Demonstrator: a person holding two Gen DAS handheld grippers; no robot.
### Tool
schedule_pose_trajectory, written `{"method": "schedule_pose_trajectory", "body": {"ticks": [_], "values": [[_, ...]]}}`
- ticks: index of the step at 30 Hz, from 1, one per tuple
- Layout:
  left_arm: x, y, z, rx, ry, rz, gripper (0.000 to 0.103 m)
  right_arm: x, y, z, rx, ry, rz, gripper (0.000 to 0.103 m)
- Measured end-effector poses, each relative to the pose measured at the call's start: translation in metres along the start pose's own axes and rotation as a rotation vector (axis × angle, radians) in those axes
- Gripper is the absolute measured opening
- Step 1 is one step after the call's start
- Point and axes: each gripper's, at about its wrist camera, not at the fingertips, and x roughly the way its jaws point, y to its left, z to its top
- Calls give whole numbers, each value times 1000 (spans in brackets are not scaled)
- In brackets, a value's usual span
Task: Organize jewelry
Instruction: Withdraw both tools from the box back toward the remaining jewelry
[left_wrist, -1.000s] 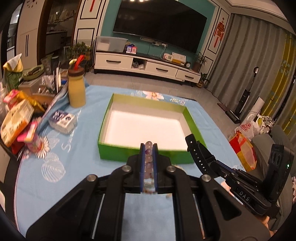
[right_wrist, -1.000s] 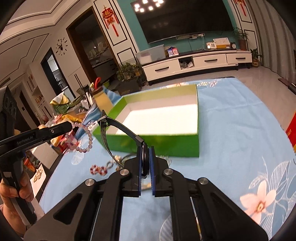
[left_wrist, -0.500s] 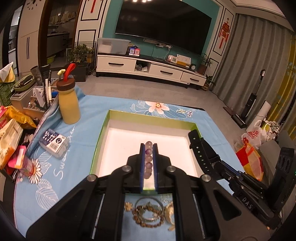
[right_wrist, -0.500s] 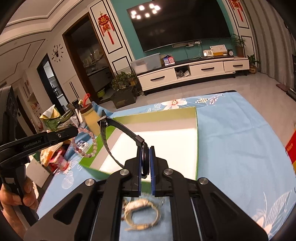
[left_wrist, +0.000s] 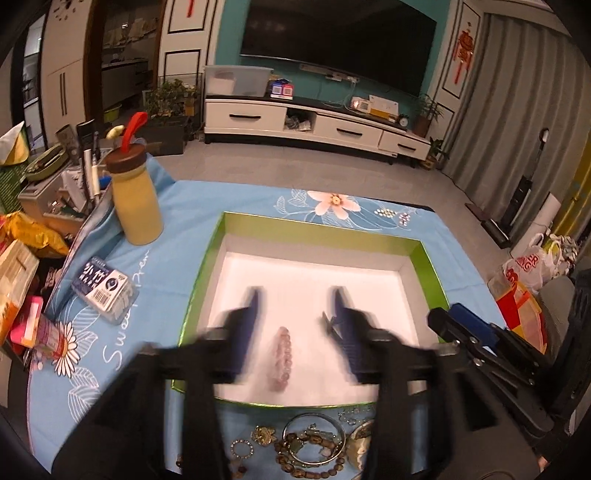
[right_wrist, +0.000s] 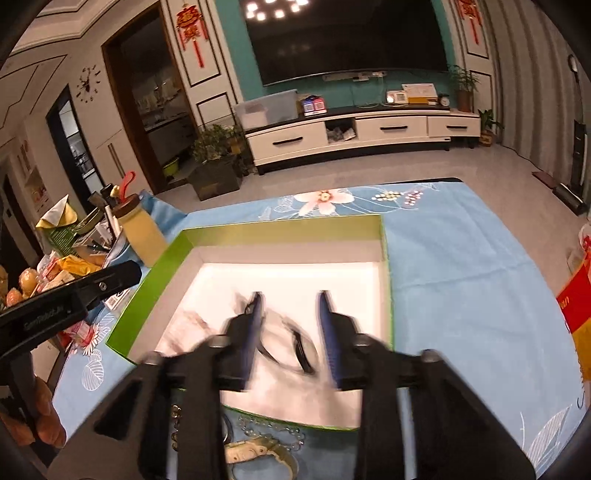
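Black gripper (left_wrist: 297, 317), blue finger pads (left_wrist: 253, 308)

Box: open green box (left_wrist: 207, 280) with a white floor, lying flat on the blue flowered cloth.
Bead bracelet: pale pink beads (left_wrist: 281, 357), blurred, inside the box near its front wall, between the spread fingers and touching neither.
Watch: black strap (right_wrist: 295, 345), curved and blurred, inside the box towards its right side.
Loose jewelry: heap (left_wrist: 312, 448) on the cloth just in front of the box, outside it; a silver bangle, brown bead strings, a gold brooch and a small sparkling ring.
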Motion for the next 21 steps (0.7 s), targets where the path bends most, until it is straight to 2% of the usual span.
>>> {"method": "schedule_pose_trajectory", "body": {"ticks": [2, 4, 9, 15, 21], "values": [[-8, 1, -4, -1, -12, 1, 55, -8, -5, -4, 23, -9, 7, 40], [-16, 4, -7, -5, -19, 9, 67, -17, -9, -8, 38, -15, 18, 40], [-40, 12, -28, -6, -14, 19, 83, -47, -20, -30, 74, -19, 57, 46], [-67, 23, -68, 8, 7, 47, 93, -76, -26, -65, 91, 19, 77, 51], [-82, 35, -105, -27, 75, 57, 99, -96, -28, -100, 85, 81, 75, 53]]}}
